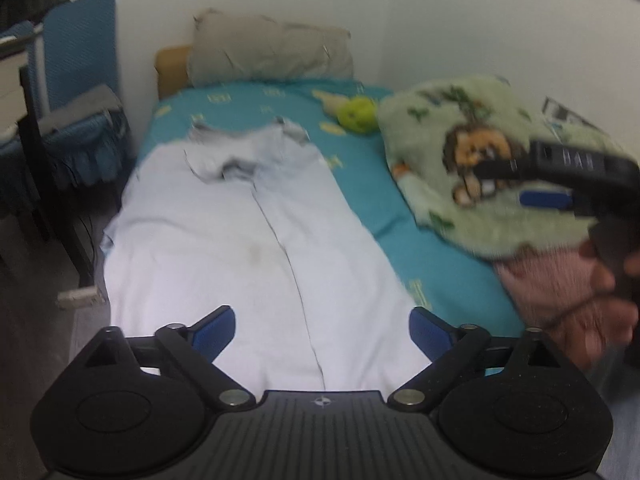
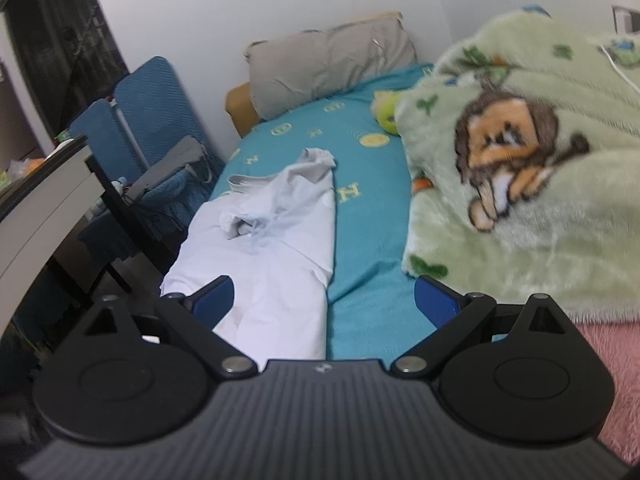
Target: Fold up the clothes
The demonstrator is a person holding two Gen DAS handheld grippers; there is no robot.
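A pair of pale white trousers (image 1: 248, 232) lies lengthwise on the teal bed sheet (image 1: 360, 184), waistband at the far end, legs toward me. My left gripper (image 1: 322, 332) is open and empty, held above the near leg ends. My right gripper (image 2: 324, 300) is open and empty, above the sheet just right of the trousers (image 2: 272, 248). In the left wrist view the right gripper (image 1: 532, 196) shows at the right edge in a hand, over the green blanket.
A green lion-print blanket (image 2: 520, 168) is heaped on the bed's right side, a pink one (image 2: 616, 368) below it. A grey pillow (image 1: 272, 50) and a green toy (image 1: 356, 114) lie at the head. A blue chair (image 1: 76, 92) and a desk (image 2: 40, 208) stand left of the bed.
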